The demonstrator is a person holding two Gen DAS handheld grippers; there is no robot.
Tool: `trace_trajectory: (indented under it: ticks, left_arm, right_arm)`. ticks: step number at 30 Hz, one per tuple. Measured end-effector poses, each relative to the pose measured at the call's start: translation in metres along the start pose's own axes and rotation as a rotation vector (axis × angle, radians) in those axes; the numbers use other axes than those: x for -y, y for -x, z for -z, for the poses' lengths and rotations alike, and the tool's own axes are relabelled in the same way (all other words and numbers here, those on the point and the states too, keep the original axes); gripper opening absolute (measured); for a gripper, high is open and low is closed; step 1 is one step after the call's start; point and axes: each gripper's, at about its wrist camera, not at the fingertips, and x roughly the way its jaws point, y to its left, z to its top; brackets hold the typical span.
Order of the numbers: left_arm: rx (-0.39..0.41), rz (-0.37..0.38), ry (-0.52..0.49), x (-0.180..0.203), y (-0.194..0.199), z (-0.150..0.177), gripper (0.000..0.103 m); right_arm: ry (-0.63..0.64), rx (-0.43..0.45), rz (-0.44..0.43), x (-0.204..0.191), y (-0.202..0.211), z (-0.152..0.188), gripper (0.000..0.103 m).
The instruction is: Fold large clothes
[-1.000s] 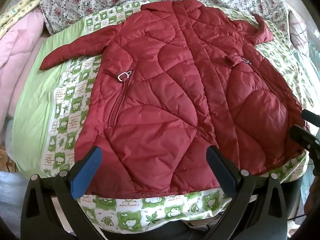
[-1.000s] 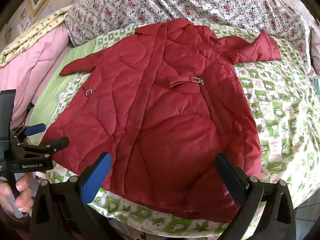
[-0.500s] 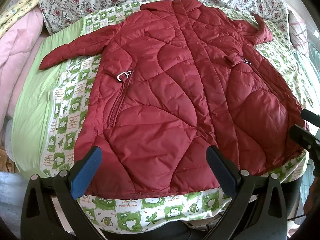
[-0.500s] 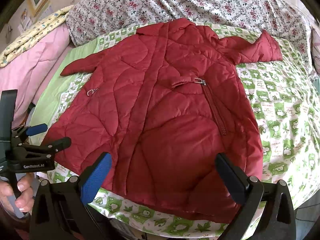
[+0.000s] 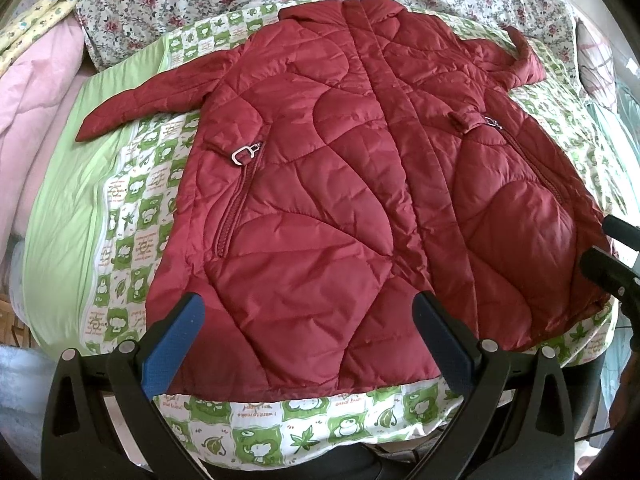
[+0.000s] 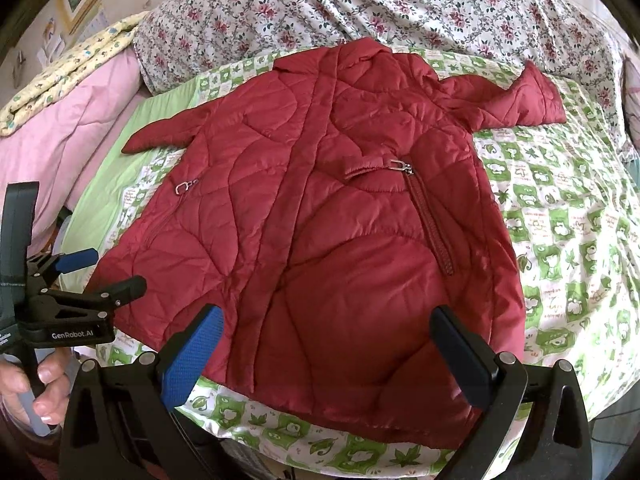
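Observation:
A dark red quilted jacket [image 5: 352, 184] lies flat, front up, on a green-and-white patterned sheet, collar at the far end, both sleeves spread out. It also shows in the right wrist view [image 6: 328, 240]. My left gripper [image 5: 308, 320] is open and empty, hovering over the jacket's near hem. My right gripper [image 6: 326, 332] is open and empty, over the hem on the jacket's right half. In the right wrist view the left gripper [image 6: 98, 270] appears at the left, held by a hand, by the jacket's left hem corner.
The patterned sheet [image 5: 132, 216] covers a bed. A floral quilt [image 6: 360, 4] lies behind the jacket's collar. A pink blanket [image 6: 68, 120] and a folded yellow cloth [image 6: 68, 72] sit at the left. The bed's near edge [image 5: 304, 436] is just below the hem.
Both grippers have shifted only slightly; the jacket sits a touch lower in the right wrist view. Nothing was gripped or released.

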Motion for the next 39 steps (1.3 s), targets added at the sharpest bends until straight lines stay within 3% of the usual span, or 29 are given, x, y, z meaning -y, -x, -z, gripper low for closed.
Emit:
trace_trajectory:
  ticks: [20,27,34,39]
  left_arm:
    - [0.0,0.024,0.0,0.004,-0.018,-0.014,0.103]
    - [0.0,-0.038,-0.007,-0.001,-0.028,-0.032,0.103]
    - [-0.034,-0.014,0.024,-0.01,-0.044,-0.053,0.103]
    - [-0.007,0.023,0.08,-0.021,-0.051,-0.072,0.103]
  right_arm:
    - [-0.012,-0.003,0.002,0.012,-0.01,-0.011,0.103]
    - [-0.088,-0.007,-0.021,0.047,-0.016,-0.03,0.103]
    - [-0.137,0.051,0.051,0.096,-0.017,-0.065,0.103]
    - [-0.192,0.099,0.063,0.136,-0.021,-0.092,0.103]
